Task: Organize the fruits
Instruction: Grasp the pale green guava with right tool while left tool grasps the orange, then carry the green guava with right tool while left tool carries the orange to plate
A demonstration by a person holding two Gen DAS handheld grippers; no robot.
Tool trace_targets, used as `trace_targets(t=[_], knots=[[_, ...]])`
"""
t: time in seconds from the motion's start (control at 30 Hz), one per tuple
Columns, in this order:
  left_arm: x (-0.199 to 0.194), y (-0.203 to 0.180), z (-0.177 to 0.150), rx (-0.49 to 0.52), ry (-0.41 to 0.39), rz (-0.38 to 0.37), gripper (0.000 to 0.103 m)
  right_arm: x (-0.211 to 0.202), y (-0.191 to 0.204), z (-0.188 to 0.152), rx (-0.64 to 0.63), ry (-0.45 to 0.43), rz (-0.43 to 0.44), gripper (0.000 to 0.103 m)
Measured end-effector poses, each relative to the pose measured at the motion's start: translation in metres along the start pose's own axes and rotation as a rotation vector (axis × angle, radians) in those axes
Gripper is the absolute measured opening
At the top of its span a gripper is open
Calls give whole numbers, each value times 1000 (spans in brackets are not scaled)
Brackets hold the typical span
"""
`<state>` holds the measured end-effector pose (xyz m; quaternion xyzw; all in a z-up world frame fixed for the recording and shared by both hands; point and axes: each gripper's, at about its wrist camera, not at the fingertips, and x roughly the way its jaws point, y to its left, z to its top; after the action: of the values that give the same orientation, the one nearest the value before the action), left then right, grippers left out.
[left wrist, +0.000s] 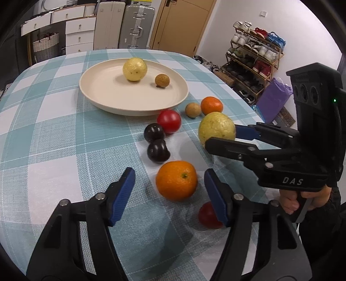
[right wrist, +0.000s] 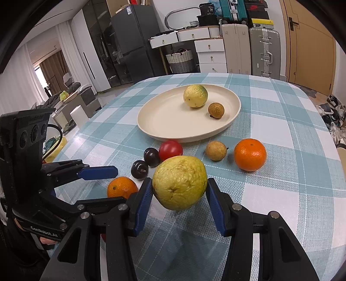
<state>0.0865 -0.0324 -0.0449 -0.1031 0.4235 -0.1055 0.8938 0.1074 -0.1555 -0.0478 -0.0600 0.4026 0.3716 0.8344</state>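
Left of the round cream plate (right wrist: 151,127), the left gripper (left wrist: 169,190) stands with jaws spread around a round orange mandarin (left wrist: 176,180), pads not touching it. In front of the plate, the right gripper (right wrist: 179,201) pinches a yellow-green wrinkled guava (right wrist: 179,182), lifted clear of the checked tablecloth (right wrist: 281,194).

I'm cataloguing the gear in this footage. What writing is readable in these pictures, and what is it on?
"DAS": body of the right hand-held gripper.
"GenRobot.AI": body of the left hand-held gripper.
"36": black box atop the drawers.
Label on the fridge: too small to read.
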Motion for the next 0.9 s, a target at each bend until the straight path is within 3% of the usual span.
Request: trace_targets(t=[0.1, 0.17, 0.27, 0.57, 0.9], knots=[[3, -2, -1, 12, 19, -7, 50, 0, 0, 0, 0, -3, -1, 51], [5, -4, -2, 20, 23, -1, 49, -1, -1, 0, 0, -5, -1, 51], [6, -5, -1, 29, 23, -12, 38, -1, -1, 0, 0, -6, -1, 51], [4, -4, -1, 25, 9, -12, 37, 0, -2, 0, 2, -7, -1, 51], [-14, 8, 8, 5, -77, 18, 37, -4, -2, 2, 4, -31, 0, 51]])
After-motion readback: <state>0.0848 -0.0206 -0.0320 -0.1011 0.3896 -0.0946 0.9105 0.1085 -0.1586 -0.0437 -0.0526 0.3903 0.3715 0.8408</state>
